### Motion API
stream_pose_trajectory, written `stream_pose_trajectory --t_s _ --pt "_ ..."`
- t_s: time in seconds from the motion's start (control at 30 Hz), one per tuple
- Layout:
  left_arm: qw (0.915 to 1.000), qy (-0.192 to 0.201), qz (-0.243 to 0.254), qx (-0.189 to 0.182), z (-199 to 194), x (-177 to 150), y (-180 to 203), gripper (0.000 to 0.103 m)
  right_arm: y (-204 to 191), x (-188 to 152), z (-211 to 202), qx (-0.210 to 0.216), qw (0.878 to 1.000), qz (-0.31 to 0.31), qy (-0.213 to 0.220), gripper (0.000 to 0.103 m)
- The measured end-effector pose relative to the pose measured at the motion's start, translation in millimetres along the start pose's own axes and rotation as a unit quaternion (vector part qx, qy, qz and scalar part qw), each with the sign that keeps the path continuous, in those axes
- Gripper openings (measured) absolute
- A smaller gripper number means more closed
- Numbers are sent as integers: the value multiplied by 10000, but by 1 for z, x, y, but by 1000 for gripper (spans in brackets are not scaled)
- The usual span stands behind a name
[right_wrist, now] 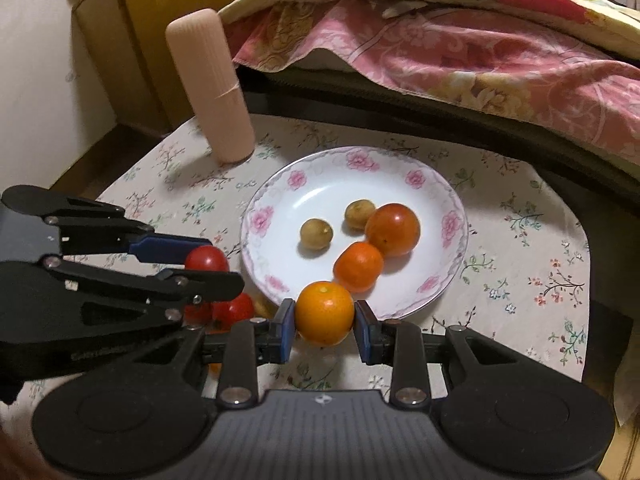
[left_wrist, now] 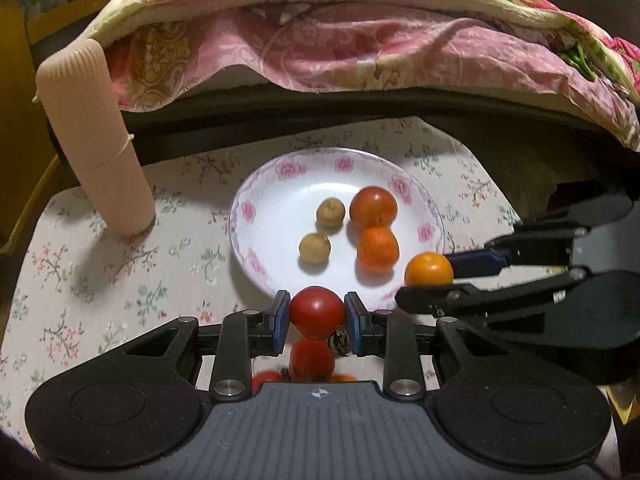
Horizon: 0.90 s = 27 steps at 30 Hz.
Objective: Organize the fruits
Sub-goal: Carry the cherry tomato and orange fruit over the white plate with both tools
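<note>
A white plate with pink flowers (left_wrist: 280,184) (right_wrist: 320,184) sits mid-table and holds two small brownish fruits (left_wrist: 330,213) (right_wrist: 316,234), a large tomato (left_wrist: 373,207) (right_wrist: 393,229) and an orange (left_wrist: 377,249) (right_wrist: 358,266). My left gripper (left_wrist: 317,318) (right_wrist: 202,264) is shut on a red tomato (left_wrist: 316,312) (right_wrist: 206,258), held above the plate's near rim. My right gripper (right_wrist: 325,322) (left_wrist: 430,276) is shut on a yellow-orange orange (right_wrist: 325,312) (left_wrist: 429,269), just off the plate's near edge. More red fruit (right_wrist: 234,310) (left_wrist: 312,360) lies on the cloth under the left gripper.
A tall ribbed beige cylinder (left_wrist: 94,140) (right_wrist: 212,88) stands upright at the table's far left. A floral cloth (left_wrist: 100,248) (right_wrist: 520,248) covers the table. Behind it runs a bed with a pink quilt (left_wrist: 360,40) (right_wrist: 440,40). A wooden cabinet (right_wrist: 132,32) stands at the left.
</note>
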<state>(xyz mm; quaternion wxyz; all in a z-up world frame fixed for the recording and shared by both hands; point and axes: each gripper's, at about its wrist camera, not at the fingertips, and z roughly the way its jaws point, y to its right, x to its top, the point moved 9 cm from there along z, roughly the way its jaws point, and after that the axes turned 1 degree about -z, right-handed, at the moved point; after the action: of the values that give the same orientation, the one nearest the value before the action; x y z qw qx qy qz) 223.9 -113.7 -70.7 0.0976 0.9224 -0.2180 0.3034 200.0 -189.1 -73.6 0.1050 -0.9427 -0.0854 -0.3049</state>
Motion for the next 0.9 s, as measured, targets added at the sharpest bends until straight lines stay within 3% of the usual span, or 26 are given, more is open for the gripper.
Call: stream_pose_trajectory --t_s 0.9 --pt "9996 -128 -261 -26 41 7 -5 35 24 8 31 -475 9989 -42 -27 32"
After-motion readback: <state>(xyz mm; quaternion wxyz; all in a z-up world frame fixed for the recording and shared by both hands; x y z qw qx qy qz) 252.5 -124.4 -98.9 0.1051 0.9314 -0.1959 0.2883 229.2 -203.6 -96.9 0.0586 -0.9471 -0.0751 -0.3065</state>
